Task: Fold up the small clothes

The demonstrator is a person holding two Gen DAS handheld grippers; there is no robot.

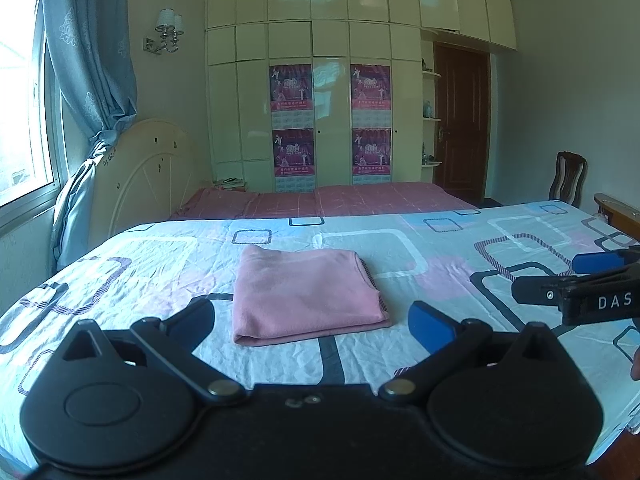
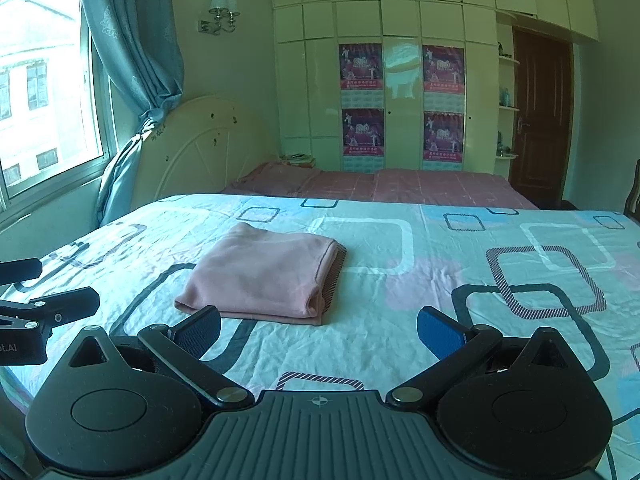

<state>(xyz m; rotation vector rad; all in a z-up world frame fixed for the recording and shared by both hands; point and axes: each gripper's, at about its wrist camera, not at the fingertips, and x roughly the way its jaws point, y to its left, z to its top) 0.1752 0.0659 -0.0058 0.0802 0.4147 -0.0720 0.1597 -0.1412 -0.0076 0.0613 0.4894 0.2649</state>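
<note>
A pink garment (image 1: 306,294) lies folded into a neat rectangle on the patterned bedsheet (image 1: 420,256). It also shows in the right wrist view (image 2: 266,274). My left gripper (image 1: 314,326) is open and empty, held just short of the garment's near edge. My right gripper (image 2: 320,332) is open and empty, near the garment's right front corner. The right gripper shows at the right edge of the left wrist view (image 1: 560,280), and the left gripper at the left edge of the right wrist view (image 2: 52,288). Neither touches the cloth.
A second bed with a pink cover (image 1: 340,198) stands behind, with a white headboard (image 1: 148,164). White wardrobes with posters (image 1: 332,128), a brown door (image 1: 460,120) and a wooden chair (image 1: 568,178) line the far side. A window and blue curtain (image 1: 92,60) are at the left.
</note>
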